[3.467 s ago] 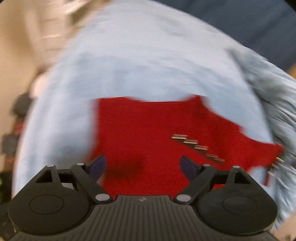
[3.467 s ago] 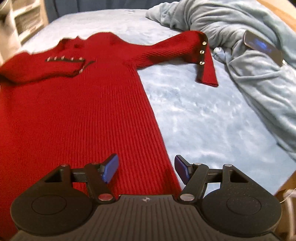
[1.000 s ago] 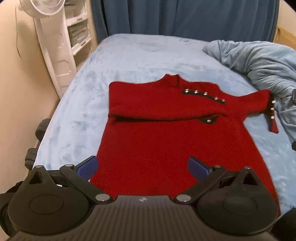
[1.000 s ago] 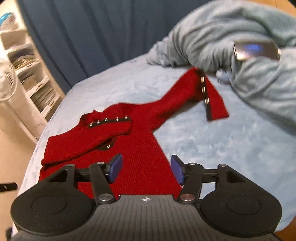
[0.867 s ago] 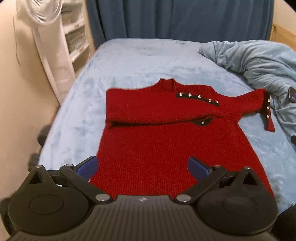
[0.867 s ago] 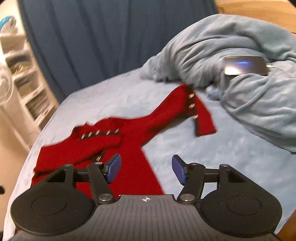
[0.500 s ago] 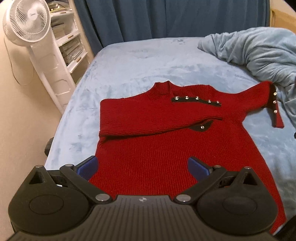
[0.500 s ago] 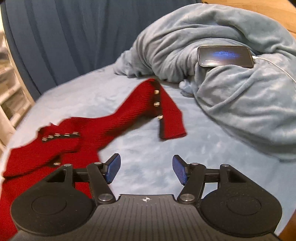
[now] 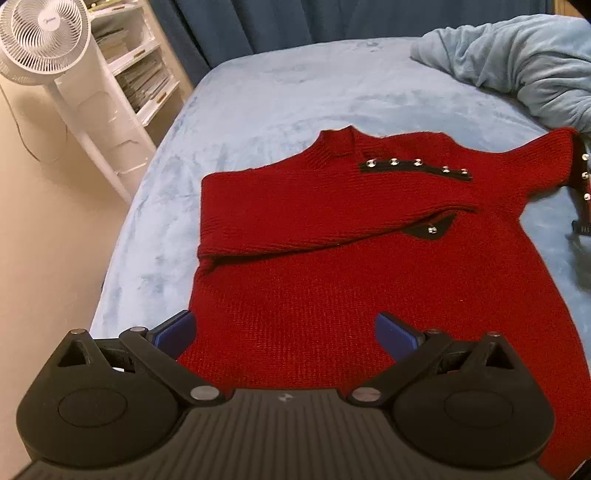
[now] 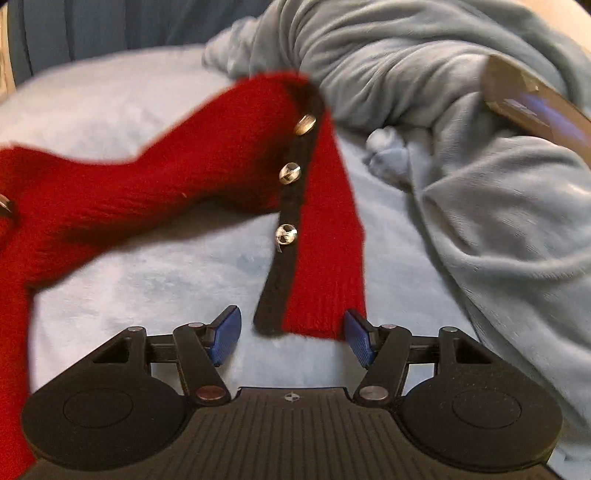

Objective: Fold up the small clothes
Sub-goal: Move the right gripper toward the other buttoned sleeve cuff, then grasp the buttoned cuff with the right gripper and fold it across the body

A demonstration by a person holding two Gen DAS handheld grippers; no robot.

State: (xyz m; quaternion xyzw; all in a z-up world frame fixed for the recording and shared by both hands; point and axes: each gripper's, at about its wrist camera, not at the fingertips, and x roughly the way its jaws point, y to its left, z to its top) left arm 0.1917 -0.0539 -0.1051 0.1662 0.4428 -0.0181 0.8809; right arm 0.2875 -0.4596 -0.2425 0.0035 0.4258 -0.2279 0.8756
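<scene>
The right gripper [image 10: 291,338] has descended from above the red sweater [image 9: 369,266] to its outstretched sleeve cuff [image 10: 325,258], whose end now lies between the parted jaws. The left gripper [image 9: 286,332] has shifted slightly over the hem.

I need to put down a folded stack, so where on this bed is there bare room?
Bare bed lies between the red sweater's collar and the curtain, plus a strip along the fan side. The crumpled blanket and outstretched sleeve crowd the other side.

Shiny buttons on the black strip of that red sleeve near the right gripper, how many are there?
3. On the sleeve cuff, one button sits near the top, one in the middle, one lower down. The picture is blurry, so more may be hidden.
</scene>
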